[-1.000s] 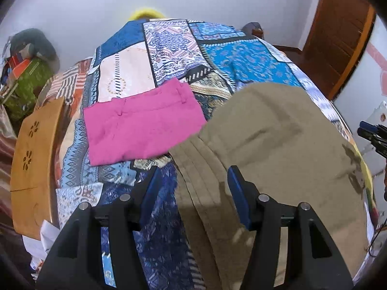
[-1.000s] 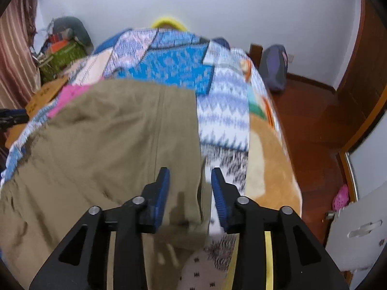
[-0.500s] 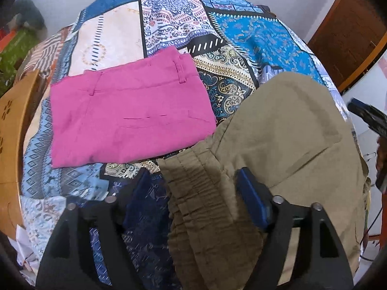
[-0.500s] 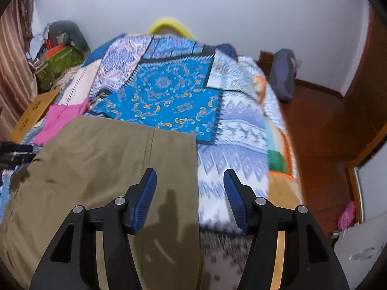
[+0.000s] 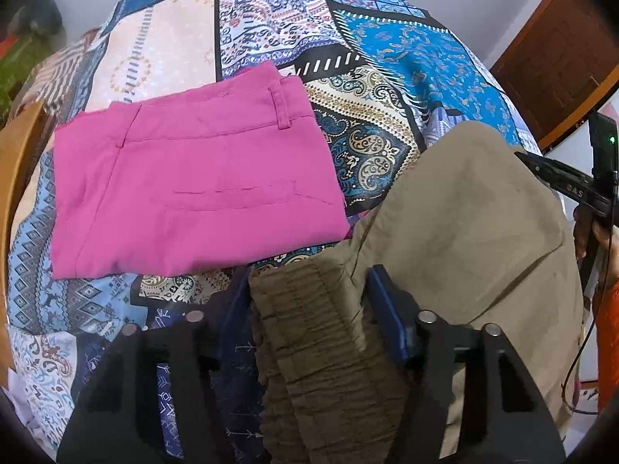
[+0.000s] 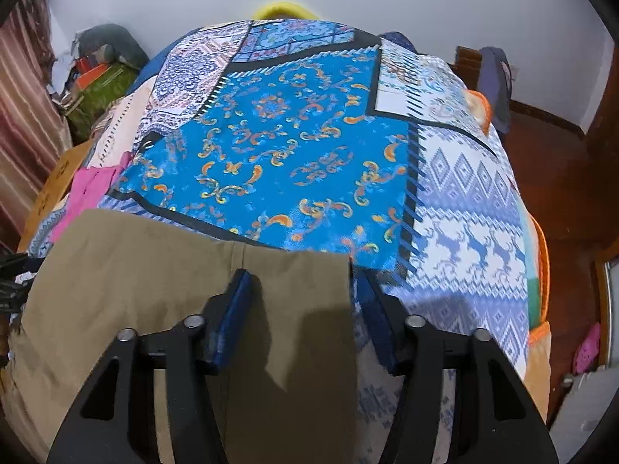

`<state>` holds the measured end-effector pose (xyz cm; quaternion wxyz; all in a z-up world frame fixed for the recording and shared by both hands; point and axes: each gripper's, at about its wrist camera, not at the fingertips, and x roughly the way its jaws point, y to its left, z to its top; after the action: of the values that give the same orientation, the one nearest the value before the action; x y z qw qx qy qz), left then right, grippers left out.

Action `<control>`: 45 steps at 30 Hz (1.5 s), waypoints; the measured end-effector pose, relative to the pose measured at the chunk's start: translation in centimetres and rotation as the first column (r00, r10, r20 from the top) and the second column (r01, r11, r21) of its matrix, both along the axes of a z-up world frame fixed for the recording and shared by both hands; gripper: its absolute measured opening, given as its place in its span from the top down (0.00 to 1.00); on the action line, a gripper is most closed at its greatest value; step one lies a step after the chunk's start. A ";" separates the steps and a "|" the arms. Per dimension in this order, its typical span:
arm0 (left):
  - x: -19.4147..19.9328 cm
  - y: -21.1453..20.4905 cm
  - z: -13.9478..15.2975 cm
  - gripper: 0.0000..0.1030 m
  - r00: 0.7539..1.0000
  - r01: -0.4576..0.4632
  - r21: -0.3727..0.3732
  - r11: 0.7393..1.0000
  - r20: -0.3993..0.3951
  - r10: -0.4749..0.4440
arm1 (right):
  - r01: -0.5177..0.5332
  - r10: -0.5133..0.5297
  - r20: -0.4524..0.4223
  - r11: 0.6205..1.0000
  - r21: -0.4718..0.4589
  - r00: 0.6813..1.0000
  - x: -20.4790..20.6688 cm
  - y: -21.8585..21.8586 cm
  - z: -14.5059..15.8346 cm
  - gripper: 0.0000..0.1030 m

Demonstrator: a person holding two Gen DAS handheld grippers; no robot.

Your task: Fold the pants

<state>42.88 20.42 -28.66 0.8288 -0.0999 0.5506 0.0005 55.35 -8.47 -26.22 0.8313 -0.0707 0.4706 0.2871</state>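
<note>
Olive-khaki pants (image 5: 464, 232) lie spread on the patchwork bedspread (image 5: 379, 77). Their gathered elastic waistband (image 5: 321, 328) lies between the fingers of my left gripper (image 5: 305, 309), which is open and low over it. In the right wrist view the same pants (image 6: 154, 290) lie at lower left, and their far corner (image 6: 329, 270) sits between the fingers of my open right gripper (image 6: 300, 309). The right gripper also shows at the right edge of the left wrist view (image 5: 572, 189).
Folded pink pants (image 5: 185, 185) lie on the bed just left of the olive pants, also seen in the right wrist view (image 6: 91, 185). A wooden chair (image 5: 15, 178) stands at the bed's left side. Bags are piled (image 6: 100, 73) in the far left corner. Wooden floor (image 6: 561, 178) lies to the right.
Both grippers have dropped lower and moved forward over the olive pants. The right gripper opened wider and now straddles the pants' far corner. The left gripper closed in on the waistband.
</note>
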 end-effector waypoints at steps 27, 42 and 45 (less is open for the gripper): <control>-6.2 -2.8 14.3 0.85 0.965 0.032 0.207 0.978 0.248 -0.084 | 0.088 -0.104 0.369 0.994 0.060 0.924 -8.0 -4.8 14.1 0.90; -3.3 -2.6 9.9 0.29 0.987 0.013 0.109 0.994 0.159 -0.030 | 0.109 -0.126 0.312 0.991 0.072 0.942 -10.3 -5.5 11.5 0.90; -0.3 -1.7 7.0 0.29 0.995 -0.004 0.043 0.999 0.096 0.000 | 0.106 -0.120 0.306 0.992 0.062 0.944 -9.4 -5.6 10.5 0.90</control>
<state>42.58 18.72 -21.63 0.8563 -0.0826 0.5098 0.0084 45.97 -14.06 -15.70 0.9111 -0.0693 0.3314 0.2349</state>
